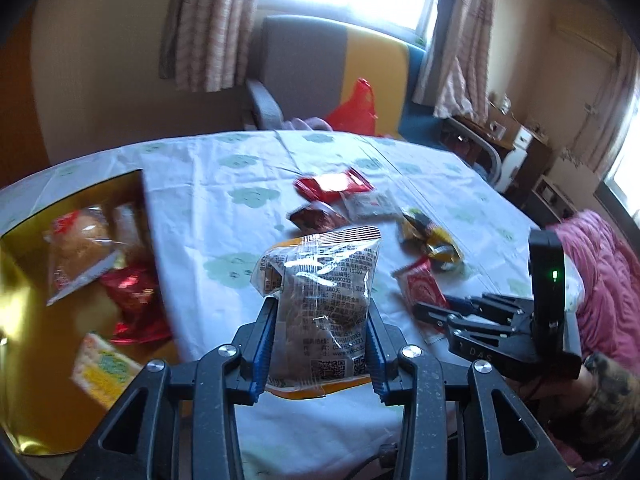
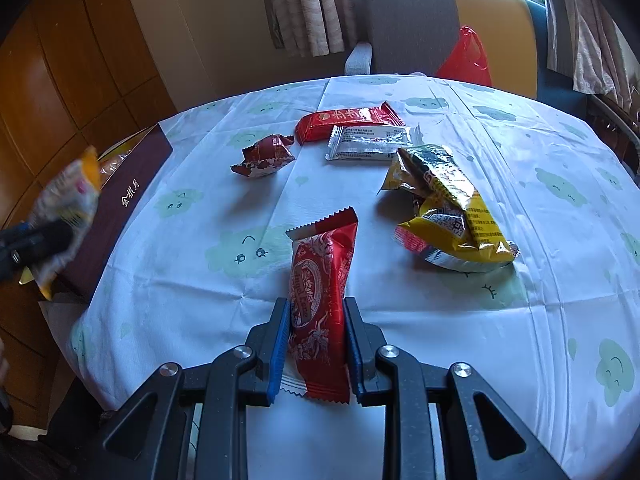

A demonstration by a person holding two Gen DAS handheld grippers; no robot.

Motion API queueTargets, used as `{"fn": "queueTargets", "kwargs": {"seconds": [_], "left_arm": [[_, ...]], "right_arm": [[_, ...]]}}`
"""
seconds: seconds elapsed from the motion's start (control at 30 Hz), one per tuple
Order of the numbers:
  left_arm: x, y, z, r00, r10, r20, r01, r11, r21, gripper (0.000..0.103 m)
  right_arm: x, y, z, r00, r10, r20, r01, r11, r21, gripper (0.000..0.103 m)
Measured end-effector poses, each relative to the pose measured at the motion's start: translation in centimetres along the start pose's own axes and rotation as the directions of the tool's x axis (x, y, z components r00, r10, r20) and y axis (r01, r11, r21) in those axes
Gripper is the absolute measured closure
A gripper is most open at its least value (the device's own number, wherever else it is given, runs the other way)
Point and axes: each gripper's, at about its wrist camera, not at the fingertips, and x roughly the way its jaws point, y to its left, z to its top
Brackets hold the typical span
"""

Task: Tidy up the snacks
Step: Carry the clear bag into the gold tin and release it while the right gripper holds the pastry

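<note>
The left gripper [image 1: 320, 332] pinches a clear-wrapped pastry packet [image 1: 320, 300] with orange edging between its blue pads, holding it above the table [image 1: 224, 200] just beside the gold-lined box [image 1: 24, 280]. That box sits at the table's left edge and already holds several snacks: a bun in clear wrap [image 1: 80, 248], a crumpled red foil piece [image 1: 132, 300] and a pale yellow-green packet [image 1: 104, 368].

The right gripper [image 2: 316, 344] has its jaws pressed in on a red patterned packet [image 2: 320, 300], which stands upright between the pads, its lower end touching or just above the cloth; which cannot be told. In the left wrist view this gripper [image 1: 436, 316] shows well to the right of the box, near the table's right edge.

Further from the box, loose on the cloud-print tablecloth [image 2: 520, 320], lie a red-brown foil candy [image 2: 266, 158], a long red bar [image 2: 348, 120], and a silver packet [image 2: 370, 144] touching that bar's near side. Beyond these, farthest from the box, a heap of yellow-and-black wrappers [image 2: 448, 216] rests on the cloth.

Behind the table stands a grey and yellow chair [image 2: 440, 28] with a red plastic bag [image 2: 466, 60] on it.
</note>
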Motion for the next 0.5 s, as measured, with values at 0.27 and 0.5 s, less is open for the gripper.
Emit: {"fn": "queueTargets", "kwargs": {"seconds": [0.27,0.5], "left_arm": [[-5.4,10.3,0.2,0.973,0.221,0.070,-0.197,0.947,-0.254,0.062],[-7.2,19.0,-3.0,0.935,0.354,-0.022,-0.318,0.806,-0.499,0.062]], "right_arm": [[0.0,0.3,0.0,1.000,-0.017,0.003,0.017,1.000,-0.011,0.076],[0.1,0.3,-0.1,1.000,-0.023,0.007,0.023,1.000,-0.013,0.076]]}}
